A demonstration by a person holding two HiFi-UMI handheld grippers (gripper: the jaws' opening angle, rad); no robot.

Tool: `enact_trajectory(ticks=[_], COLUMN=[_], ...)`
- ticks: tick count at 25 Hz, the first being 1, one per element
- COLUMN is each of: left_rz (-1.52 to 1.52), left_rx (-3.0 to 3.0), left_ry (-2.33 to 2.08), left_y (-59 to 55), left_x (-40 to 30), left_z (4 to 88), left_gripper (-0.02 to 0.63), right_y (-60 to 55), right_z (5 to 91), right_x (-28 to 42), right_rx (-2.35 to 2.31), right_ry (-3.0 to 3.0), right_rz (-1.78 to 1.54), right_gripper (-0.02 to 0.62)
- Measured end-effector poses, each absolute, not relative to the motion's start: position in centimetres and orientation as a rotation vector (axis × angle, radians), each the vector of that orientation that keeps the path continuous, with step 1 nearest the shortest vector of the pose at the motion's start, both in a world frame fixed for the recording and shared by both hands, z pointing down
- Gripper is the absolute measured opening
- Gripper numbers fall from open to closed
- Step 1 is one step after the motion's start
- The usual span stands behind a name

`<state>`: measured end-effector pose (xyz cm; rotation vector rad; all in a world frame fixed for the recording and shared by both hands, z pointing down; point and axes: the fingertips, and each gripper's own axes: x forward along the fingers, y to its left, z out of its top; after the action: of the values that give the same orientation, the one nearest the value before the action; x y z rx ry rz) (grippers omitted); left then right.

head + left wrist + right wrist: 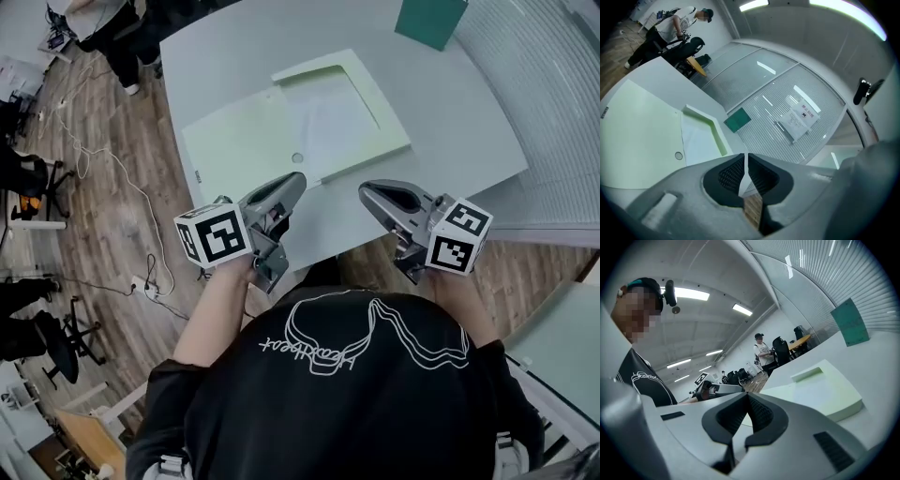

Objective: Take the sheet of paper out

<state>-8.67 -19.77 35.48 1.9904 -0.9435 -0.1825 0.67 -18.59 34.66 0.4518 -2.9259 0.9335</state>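
Note:
A pale green folder case (239, 145) lies open on the white table (450, 122), its lid flat to the left. The white sheet of paper (330, 117) rests in the case's right-hand tray (389, 141). My left gripper (296, 180) hangs over the table's near edge, just short of the case, jaws shut and empty. My right gripper (367, 192) sits beside it to the right, also shut with nothing in it. In the left gripper view the sheet (698, 140) lies beyond my shut left gripper (746, 155). The right gripper view shows the case (820, 390) ahead of my shut right gripper (747, 395).
A teal flat object (429, 21) stands at the table's far side. A ribbed glass partition (539, 66) runs along the right. Cables (103, 159) trail over the wooden floor on the left, with chairs (56, 347) and a standing person (761, 350) further off.

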Motion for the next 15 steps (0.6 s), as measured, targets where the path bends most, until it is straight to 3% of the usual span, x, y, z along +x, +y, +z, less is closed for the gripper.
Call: enact_trajectory(ticks=[6, 15], left_rz=[-0.173, -0.121], left_rx=[1.841, 1.662], left_ry=[-0.936, -0.933], left_y=[-28.1, -32.0], left_x=[-12.8, -14.0], left_z=[41.2, 48.2], left_gripper=[0.014, 0.014], right_y=[-25.5, -26.3], right_z=[38.7, 42.7], right_x=[-2.1, -2.2], right_rx=[0.482, 0.492], right_ry=[-2.846, -2.749], right_rz=[1.04, 1.182], right_gripper=[0.006, 0.006])
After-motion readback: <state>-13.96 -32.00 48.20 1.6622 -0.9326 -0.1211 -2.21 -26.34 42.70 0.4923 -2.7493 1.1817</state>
